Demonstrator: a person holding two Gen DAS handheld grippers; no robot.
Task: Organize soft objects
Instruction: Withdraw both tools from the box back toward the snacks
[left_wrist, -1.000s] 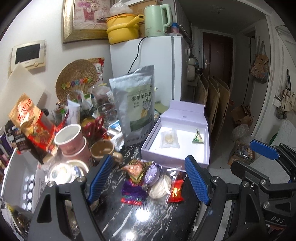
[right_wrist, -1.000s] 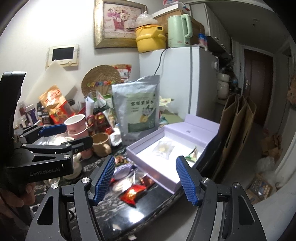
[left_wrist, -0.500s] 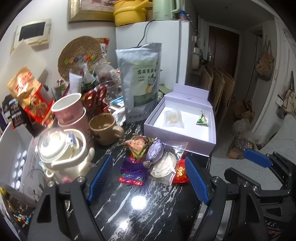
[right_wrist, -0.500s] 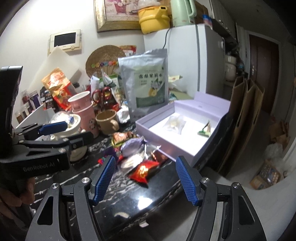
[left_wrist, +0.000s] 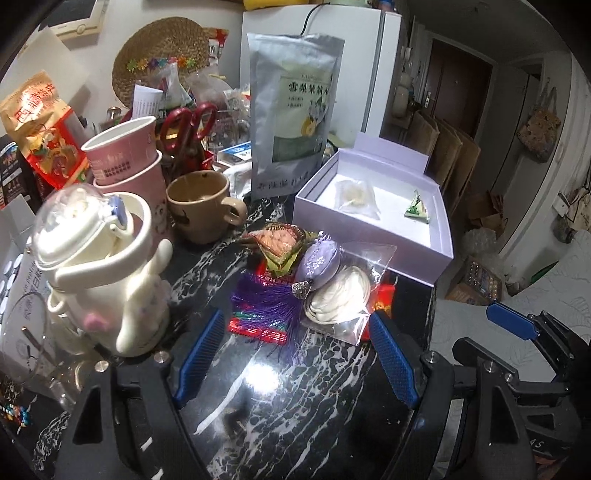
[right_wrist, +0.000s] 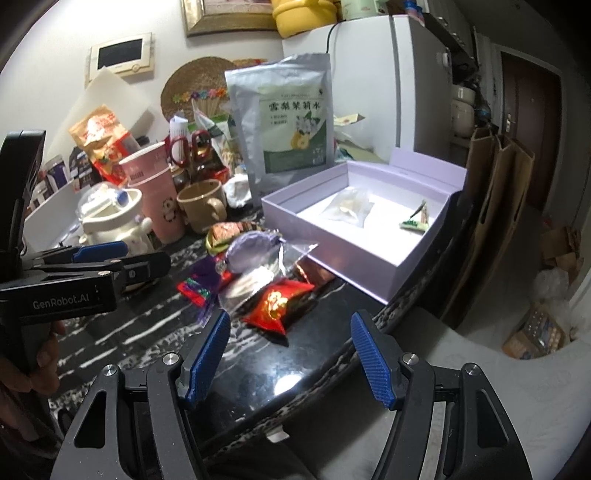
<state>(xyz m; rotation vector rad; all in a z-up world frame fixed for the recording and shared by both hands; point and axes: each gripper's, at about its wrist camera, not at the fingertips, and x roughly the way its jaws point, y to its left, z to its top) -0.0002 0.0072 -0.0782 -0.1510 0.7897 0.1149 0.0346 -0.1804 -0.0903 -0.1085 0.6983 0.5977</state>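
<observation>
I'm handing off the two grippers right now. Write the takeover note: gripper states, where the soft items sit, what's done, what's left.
Left gripper: open, empty, near the pile.
Right gripper: open, empty, pointed at the red packet near the counter edge.
In the lavender box: a clear pouch and a small green triangular packet. Those two look done.
Left on the black marble counter, piled in front of the box: purple tasselled sachet, clear bag with a white coil, green-wrapped sachet, red packet.
Suggested next: pick the red packet, probably the easiest reach.
</observation>
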